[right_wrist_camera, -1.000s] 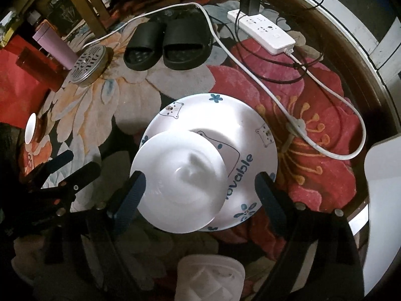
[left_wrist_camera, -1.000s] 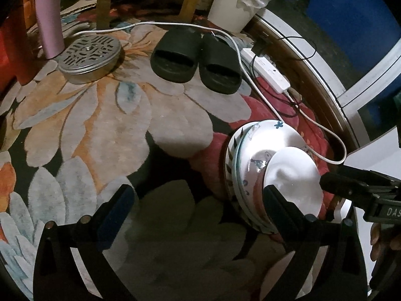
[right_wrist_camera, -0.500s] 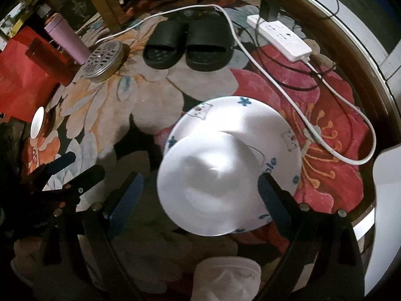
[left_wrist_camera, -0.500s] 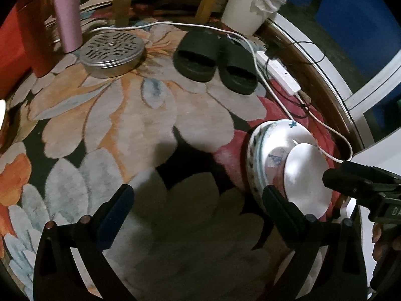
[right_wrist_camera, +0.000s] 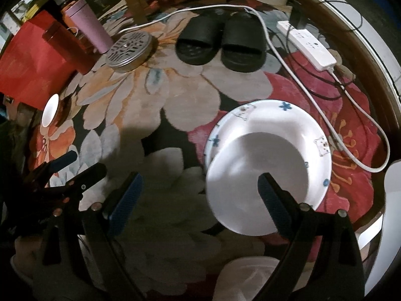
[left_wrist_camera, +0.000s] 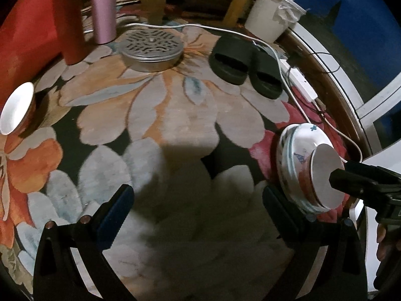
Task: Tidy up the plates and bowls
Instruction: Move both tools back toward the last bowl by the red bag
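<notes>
A stack of white plates [right_wrist_camera: 283,123] with blue bear prints lies on the floral rug. A white bowl [right_wrist_camera: 250,165] with a reddish outside [left_wrist_camera: 304,180] rests on top of the stack [left_wrist_camera: 298,145]. My right gripper [right_wrist_camera: 198,203] is open above the rug, and its right finger [right_wrist_camera: 273,203] overlaps the bowl's near edge. My left gripper [left_wrist_camera: 196,210] is open over bare rug, left of the stack. A second small white bowl [left_wrist_camera: 16,111] sits alone at the far left, also seen in the right wrist view [right_wrist_camera: 50,110].
Black slippers [right_wrist_camera: 220,42], a perforated metal tin [left_wrist_camera: 150,50], a pink tumbler [left_wrist_camera: 102,7] and a red one [left_wrist_camera: 67,20] stand at the back. A white power strip [right_wrist_camera: 308,45] and its cable [right_wrist_camera: 325,115] run right of the stack. A white object [right_wrist_camera: 245,276] lies close below.
Both grippers have shifted left, so the stack now sits to the right in both views. The small bowl at the far left has come into the left wrist view.
</notes>
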`<state>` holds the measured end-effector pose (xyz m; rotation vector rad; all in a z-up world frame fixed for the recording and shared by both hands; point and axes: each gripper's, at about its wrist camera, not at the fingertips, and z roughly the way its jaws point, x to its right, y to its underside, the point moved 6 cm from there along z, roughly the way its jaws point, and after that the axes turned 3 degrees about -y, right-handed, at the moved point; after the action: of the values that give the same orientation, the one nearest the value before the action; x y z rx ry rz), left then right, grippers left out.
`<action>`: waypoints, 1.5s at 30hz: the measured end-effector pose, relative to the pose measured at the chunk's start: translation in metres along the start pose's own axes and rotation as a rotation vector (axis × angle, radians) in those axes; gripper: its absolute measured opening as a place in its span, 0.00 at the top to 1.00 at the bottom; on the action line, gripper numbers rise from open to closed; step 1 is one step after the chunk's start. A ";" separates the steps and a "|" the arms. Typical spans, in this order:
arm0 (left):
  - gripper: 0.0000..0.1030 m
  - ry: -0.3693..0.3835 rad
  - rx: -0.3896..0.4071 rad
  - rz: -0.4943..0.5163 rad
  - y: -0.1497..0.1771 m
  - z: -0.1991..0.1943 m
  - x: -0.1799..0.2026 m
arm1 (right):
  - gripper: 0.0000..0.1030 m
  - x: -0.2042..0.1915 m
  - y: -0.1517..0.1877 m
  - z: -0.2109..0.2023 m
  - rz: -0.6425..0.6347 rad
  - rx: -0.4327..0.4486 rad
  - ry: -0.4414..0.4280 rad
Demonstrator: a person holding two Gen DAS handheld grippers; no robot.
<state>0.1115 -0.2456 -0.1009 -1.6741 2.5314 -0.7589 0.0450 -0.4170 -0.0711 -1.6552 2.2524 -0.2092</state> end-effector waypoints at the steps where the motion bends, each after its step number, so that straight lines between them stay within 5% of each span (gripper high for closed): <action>1: 0.01 -0.004 0.000 -0.004 0.001 -0.001 -0.004 | 0.09 -0.005 -0.001 0.001 -0.007 0.000 -0.005; 45: 0.01 -0.174 0.017 -0.208 0.047 -0.044 -0.168 | 0.09 -0.138 0.013 0.048 -0.208 -0.123 -0.081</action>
<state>0.1305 -0.0680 -0.1222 -1.9267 2.2564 -0.6113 0.0873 -0.2783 -0.0950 -1.9268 2.0698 -0.0530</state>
